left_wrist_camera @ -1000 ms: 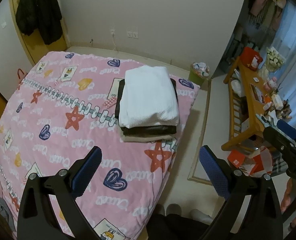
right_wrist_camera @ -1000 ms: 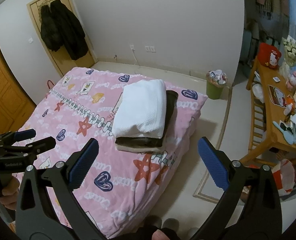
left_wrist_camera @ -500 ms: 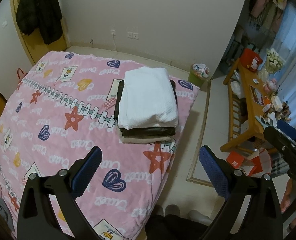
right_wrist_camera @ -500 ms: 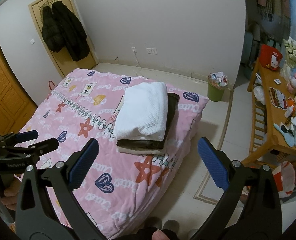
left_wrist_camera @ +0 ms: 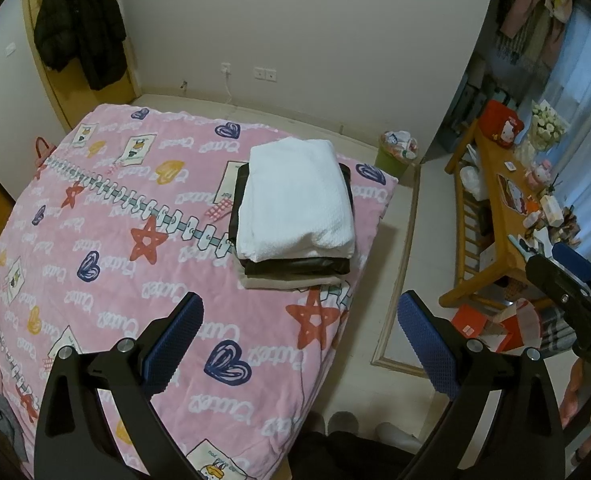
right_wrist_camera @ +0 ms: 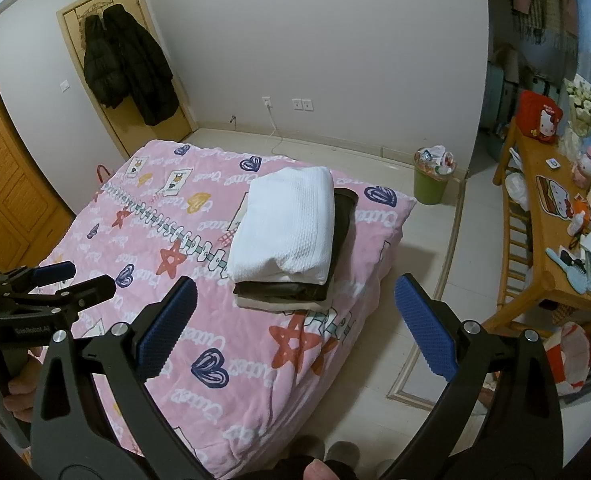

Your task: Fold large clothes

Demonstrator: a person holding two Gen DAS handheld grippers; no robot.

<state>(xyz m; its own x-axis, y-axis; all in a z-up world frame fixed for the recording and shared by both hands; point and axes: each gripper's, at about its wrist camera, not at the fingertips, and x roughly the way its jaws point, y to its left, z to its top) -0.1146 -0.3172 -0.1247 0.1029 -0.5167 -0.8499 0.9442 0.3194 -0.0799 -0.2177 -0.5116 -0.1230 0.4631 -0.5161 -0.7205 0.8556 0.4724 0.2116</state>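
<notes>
Pink quilt [left_wrist_camera: 167,248] carries a folded stack, white knit [left_wrist_camera: 295,196] uppermost. Left gripper [left_wrist_camera: 301,344] and right gripper [right_wrist_camera: 295,324] hover spread, empty. Fabric likely soft, limp: pinch at folded edges

Both hand-held grippers [left_wrist_camera: 299,332] [right_wrist_camera: 295,320] — agape (empty)

**My camera placement**

Both my wrist views look down from above the bed's [left_wrist_camera: 95,216] near edge, well back. Left view faces its right corner; right view sits further right. Shared: folded stack [left_wrist_camera: 293,216], bed [right_wrist_camera: 199,344], far wall.
</notes>
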